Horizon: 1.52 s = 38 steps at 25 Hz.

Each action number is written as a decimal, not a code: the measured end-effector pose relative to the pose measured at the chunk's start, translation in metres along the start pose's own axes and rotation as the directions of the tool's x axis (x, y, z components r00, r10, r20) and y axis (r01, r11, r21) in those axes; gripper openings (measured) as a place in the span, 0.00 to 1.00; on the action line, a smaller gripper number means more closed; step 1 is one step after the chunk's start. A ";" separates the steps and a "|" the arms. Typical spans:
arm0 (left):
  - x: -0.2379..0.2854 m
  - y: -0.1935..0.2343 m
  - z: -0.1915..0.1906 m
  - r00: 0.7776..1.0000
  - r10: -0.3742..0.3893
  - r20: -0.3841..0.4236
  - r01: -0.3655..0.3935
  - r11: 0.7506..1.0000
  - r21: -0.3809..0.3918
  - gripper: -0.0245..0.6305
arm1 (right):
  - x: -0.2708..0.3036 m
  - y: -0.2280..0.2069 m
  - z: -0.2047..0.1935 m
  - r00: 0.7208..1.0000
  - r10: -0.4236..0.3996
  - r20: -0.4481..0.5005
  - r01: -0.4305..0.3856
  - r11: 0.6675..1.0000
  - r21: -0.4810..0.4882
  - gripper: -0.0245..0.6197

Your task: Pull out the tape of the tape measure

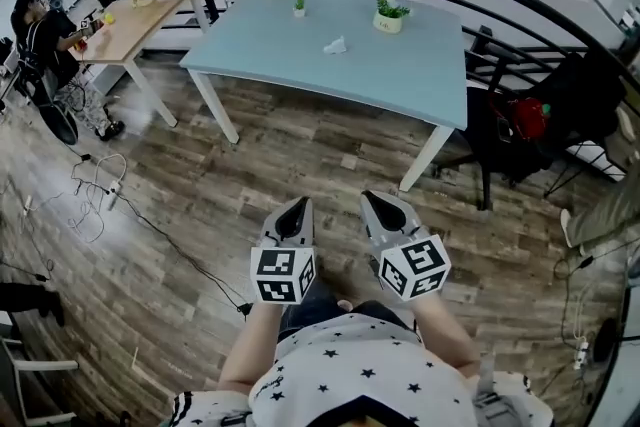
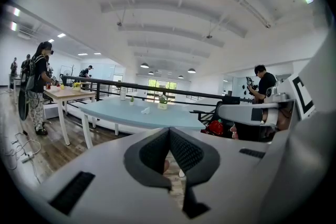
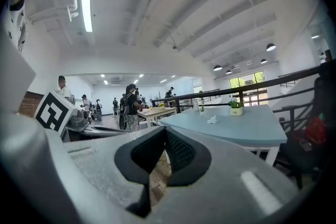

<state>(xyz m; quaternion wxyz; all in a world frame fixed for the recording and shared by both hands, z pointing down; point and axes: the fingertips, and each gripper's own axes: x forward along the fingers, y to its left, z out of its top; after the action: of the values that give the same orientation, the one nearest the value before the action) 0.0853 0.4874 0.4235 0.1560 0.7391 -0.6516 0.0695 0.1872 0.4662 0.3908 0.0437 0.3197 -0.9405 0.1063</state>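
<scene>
Both closed and empty, left tool (image 1: 293,215) and right tool (image 1: 385,212) hover; no tape measure shows, so searching the far surface (image 1: 400,65) likely comes next.

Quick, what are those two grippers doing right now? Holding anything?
Left gripper: jaws closed, holding nothing.
Right gripper: jaws closed, holding nothing.

Two grippers in view, left gripper (image 1: 296,208) and right gripper (image 1: 384,204). Two tables, blue table (image 1: 400,75) and wooden table (image 1: 130,27). Two potted plants, small plant (image 1: 299,5) and bigger plant (image 1: 388,15). One crumpled white scrap (image 1: 335,45).
</scene>
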 end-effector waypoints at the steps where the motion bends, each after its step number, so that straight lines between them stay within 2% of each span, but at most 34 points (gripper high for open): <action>1: 0.001 0.001 -0.001 1.000 -0.001 -0.003 0.001 1.000 0.000 0.04 | 0.002 0.000 -0.001 1.000 0.000 -0.001 0.000 1.000 0.005 0.05; 9: 0.029 0.033 0.003 1.000 -0.010 -0.010 0.010 1.000 -0.007 0.04 | 0.043 -0.017 0.001 1.000 -0.020 -0.004 0.020 1.000 0.018 0.05; 20: 0.106 0.088 0.032 0.999 -0.034 -0.017 0.034 0.999 -0.011 0.05 | 0.130 -0.060 0.019 0.999 -0.032 -0.029 0.032 0.999 0.023 0.07; 25: 0.141 0.111 0.052 0.998 -0.066 -0.021 0.066 0.998 0.004 0.13 | 0.174 -0.072 0.032 0.999 -0.027 -0.037 0.027 0.999 0.021 0.10; 31: 0.183 0.140 0.076 0.994 -0.104 -0.039 0.106 0.993 0.043 0.22 | 0.227 -0.089 0.045 0.998 -0.030 -0.050 0.032 0.999 0.039 0.18; 38: 0.229 0.183 0.102 0.991 -0.131 -0.038 0.133 0.989 0.063 0.25 | 0.295 -0.105 0.060 0.999 -0.032 -0.041 0.034 0.997 0.066 0.26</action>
<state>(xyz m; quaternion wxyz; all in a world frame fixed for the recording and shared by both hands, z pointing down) -0.0727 0.2208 0.4230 0.1469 0.7841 -0.5958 0.0927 0.0165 0.1970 0.3946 0.0535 0.3343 -0.9300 0.1431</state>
